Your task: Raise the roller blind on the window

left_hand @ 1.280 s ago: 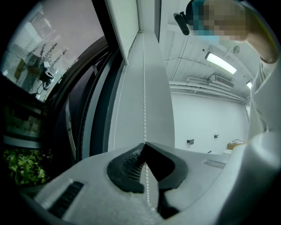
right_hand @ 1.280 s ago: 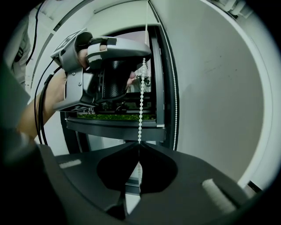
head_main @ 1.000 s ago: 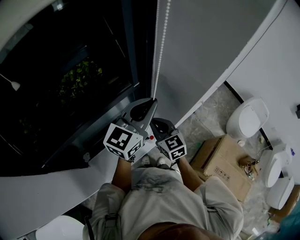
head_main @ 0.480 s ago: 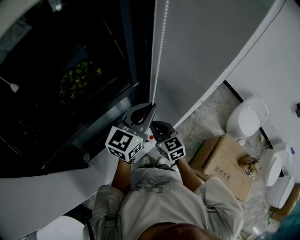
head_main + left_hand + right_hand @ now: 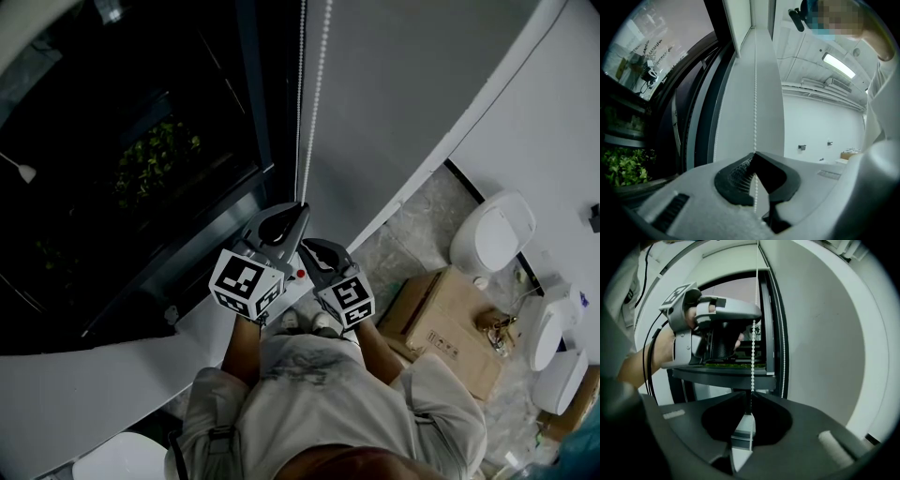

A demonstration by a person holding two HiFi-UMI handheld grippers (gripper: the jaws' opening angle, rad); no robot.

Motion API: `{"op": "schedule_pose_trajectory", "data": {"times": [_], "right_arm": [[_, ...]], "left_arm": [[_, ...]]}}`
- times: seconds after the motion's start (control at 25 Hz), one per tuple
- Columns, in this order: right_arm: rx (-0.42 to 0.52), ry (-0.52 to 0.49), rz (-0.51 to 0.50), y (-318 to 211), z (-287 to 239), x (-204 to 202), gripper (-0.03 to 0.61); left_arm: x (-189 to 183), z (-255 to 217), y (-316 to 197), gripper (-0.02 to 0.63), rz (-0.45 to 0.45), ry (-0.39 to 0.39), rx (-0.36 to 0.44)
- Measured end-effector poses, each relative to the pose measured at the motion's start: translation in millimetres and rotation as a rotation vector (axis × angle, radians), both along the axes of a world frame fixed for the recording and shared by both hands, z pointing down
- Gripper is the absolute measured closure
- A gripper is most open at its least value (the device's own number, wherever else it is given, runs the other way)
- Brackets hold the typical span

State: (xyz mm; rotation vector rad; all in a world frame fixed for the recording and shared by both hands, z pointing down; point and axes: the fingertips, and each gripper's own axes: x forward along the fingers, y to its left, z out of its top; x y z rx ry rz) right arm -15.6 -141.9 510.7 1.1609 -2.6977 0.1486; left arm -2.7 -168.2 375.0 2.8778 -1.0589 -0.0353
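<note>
Seen from above, a person in a pale shirt (image 5: 309,394) stands close against a dark window (image 5: 112,84), with green leaves (image 5: 155,155) showing dimly through the glass. A plain grey panel (image 5: 412,84) runs beside the window's dark frame and meets a white wall (image 5: 553,112). Below lies a pale, marbled floor (image 5: 412,239). On it are an open cardboard box (image 5: 445,328) and several white ceramic fittings (image 5: 492,234).

Compared with a second earlier, almost nothing has changed. Both grippers sit in nearly the same spot against the window frame, and both stay clamped.

The blind's white bead chain (image 5: 316,94) hangs as two thin strands along the line where the window frame meets the grey panel. The beads are small, round and evenly spaced, and the gripped strand runs straight and vertical. The left gripper (image 5: 302,208) is clenched on this strand, with the beads passing between its ribbed pads. Just below it, the right gripper (image 5: 302,247) is also pinched shut on the same strand, its jaw tips meeting on the beads. The right gripper's view shows the left gripper higher up the chain, with the person's hand (image 5: 701,317) around its body. The blind's cloth cannot be told apart from the grey panel.
</note>
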Motion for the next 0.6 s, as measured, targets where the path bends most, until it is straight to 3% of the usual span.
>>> {"op": "schedule_pose_trajectory", "data": {"times": [0.6], "right_arm": [[0.284,-0.111,0.02,2.1,-169.6,32.9,0.532]], "left_arm": [[3.0,-0.2,-2.6,0.603,-0.009,-0.008,-0.001]]}}
